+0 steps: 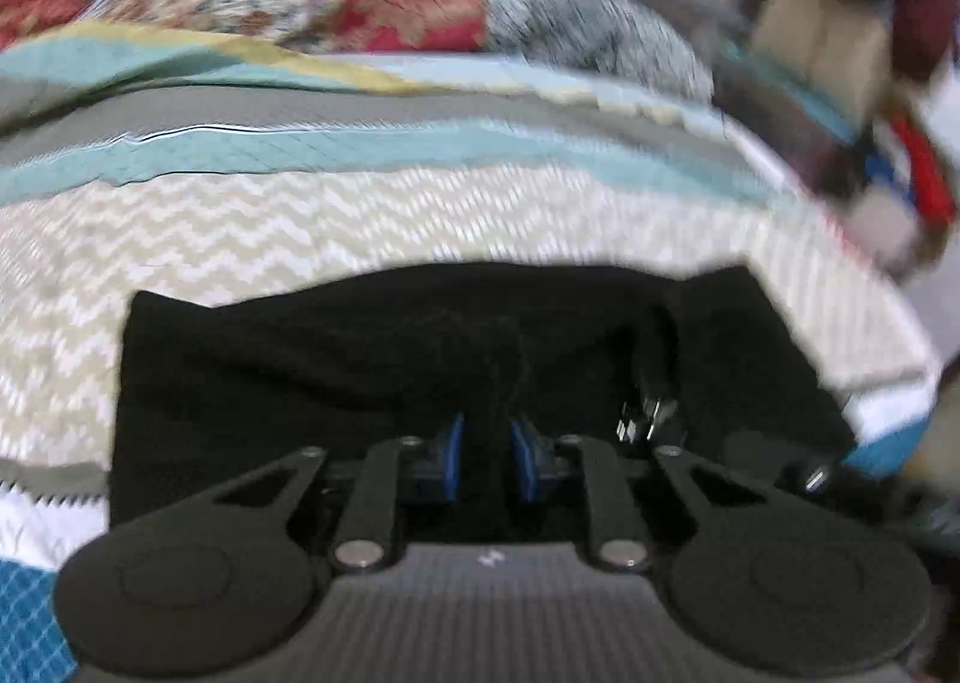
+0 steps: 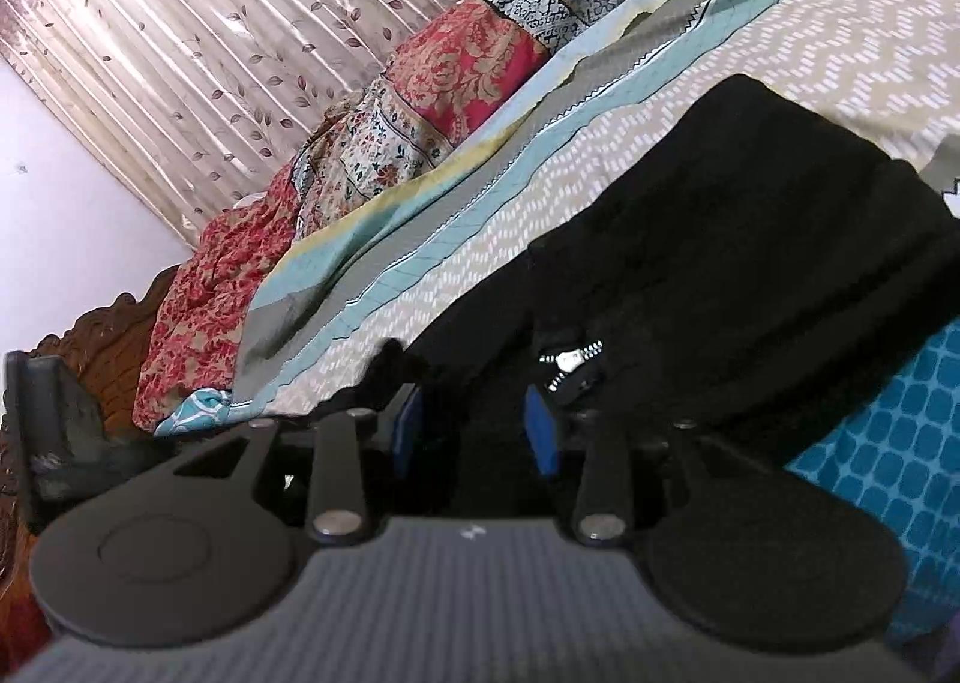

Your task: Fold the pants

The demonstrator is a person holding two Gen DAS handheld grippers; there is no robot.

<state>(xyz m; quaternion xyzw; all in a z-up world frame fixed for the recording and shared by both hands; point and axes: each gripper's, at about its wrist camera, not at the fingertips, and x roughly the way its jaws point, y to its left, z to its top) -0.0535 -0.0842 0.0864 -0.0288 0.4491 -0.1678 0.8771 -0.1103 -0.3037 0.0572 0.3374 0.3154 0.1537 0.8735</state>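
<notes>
Two tongs, left tongs (image 1: 486,458) and right tongs (image 2: 477,431), straddling black pants (image 2: 720,239)

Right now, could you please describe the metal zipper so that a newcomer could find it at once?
Start at the bed's zigzag-patterned sheet, where the black pants lie. Near their edge closest to the right gripper is the zipper, the only shiny silver spot on the dark fabric.

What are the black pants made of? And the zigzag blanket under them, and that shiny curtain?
The black pants look like soft, matte knit or fleece: they soak up light and slump in folds, though it's hard to be sure. The zigzag blanket seems to be printed woven cotton, flat and dull. The curtain looks like satiny polyester, because its pleats catch bright shine.
</notes>
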